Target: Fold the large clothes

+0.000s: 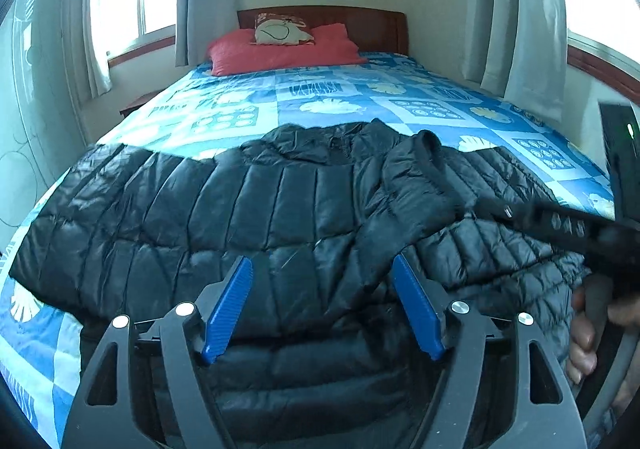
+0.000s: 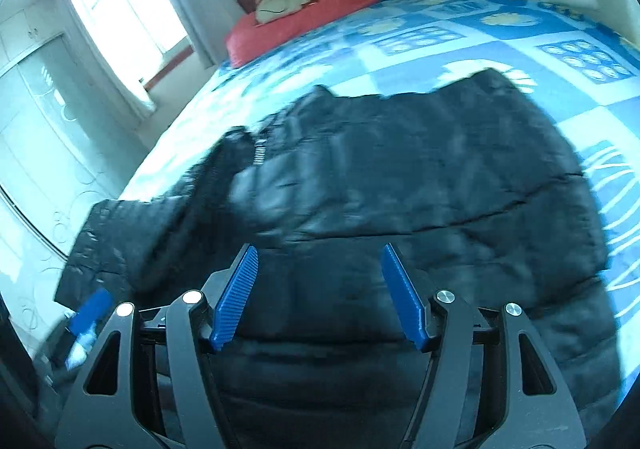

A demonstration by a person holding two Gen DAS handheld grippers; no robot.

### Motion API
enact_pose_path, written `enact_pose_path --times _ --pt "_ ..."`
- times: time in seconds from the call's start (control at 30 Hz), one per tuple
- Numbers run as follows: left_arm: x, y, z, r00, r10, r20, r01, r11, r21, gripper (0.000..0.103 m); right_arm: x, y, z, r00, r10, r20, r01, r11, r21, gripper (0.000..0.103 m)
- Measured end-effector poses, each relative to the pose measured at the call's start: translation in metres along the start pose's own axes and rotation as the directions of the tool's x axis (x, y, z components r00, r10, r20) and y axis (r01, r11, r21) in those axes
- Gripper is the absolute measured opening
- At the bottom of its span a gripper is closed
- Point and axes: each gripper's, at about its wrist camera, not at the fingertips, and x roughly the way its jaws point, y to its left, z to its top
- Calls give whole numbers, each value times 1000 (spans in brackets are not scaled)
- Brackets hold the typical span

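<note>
While the jacket (image 1: 240,209) is lying crosswise on the bed (image 1: 340,97), both grippers are hovering over its near edge. The left gripper (image 1: 322,309) and right gripper (image 2: 318,297) are gaping apart, gripping nothing.

No readable text — bedsheet (image 1: 328,97) lettering blurred, illegible

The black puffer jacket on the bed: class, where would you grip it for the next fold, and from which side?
Probably the near hem edge of the black puffer jacket, approached from the foot of the bed. The jacket lies spread flat, so only edges offer a pinchable lip, and the open left gripper already hangs above that hem.
</note>
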Motion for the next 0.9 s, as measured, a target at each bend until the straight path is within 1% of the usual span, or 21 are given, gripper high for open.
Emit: enact_pose_path --times 0.13,0.17,0.23,0.33,0.43,0.5,0.53,0.57,0.6,0.63,0.7,0.77,0.8,0.9 --pt "6 8 -9 1000 6 -29 -6 1000 -8 72 3 23 0 999 46 -7 -46 999 9 64" --pt "8 11 -11 999 2 -38 -3 1000 -19 72 5 26 0 999 43 -19 -43 999 7 64" --pt "9 16 -13 999 -6 -43 5 999 -42 72 12 28 0 999 10 -42 -10 1000 1 64" --pt "6 23 -15 999 -10 -33 8 998 -57 72 16 27 -3 998 -37 -42 37 999 8 64" --pt "1 32 -17 1000 -3 -21 2 997 -73 72 28 21 -9 996 -25 -84 29 999 42 65" --pt "-2 40 -18 1000 -4 -20 2 996 -94 72 38 25 -13 993 -39 -109 41 999 22 67" --pt "-4 43 -19 1000 -1 -21 -2 995 -103 72 40 26 -14 993 -54 -109 55 999 -1 64" --pt "-5 45 -20 1000 3 -21 -5 994 -106 72 42 31 -16 992 -65 -111 61 997 -36 53" --pt "-8 49 -20 1000 6 -18 -8 994 -108 72 44 35 -16 990 -51 -128 44 997 -56 20" --pt "-11 52 -20 1000 8 -15 -10 994 -110 72 43 39 -15 990 -41 -133 32 997 -70 17" --pt "-19 59 -20 1000 17 -3 -17 994 -108 72 35 44 -11 994 -40 -105 29 995 -100 16" --pt "-28 65 -18 999 33 15 -32 995 -94 72 17 49 -3 997 -74 -36 68 986 -153 15" --pt "-33 69 -17 999 44 27 -42 995 -85 72 6 48 3 995 -103 9 103 979 -178 15" --pt "-45 83 -12 997 58 59 -53 995 -91 72 -14 35 18 983 -168 78 180 964 -197 15"
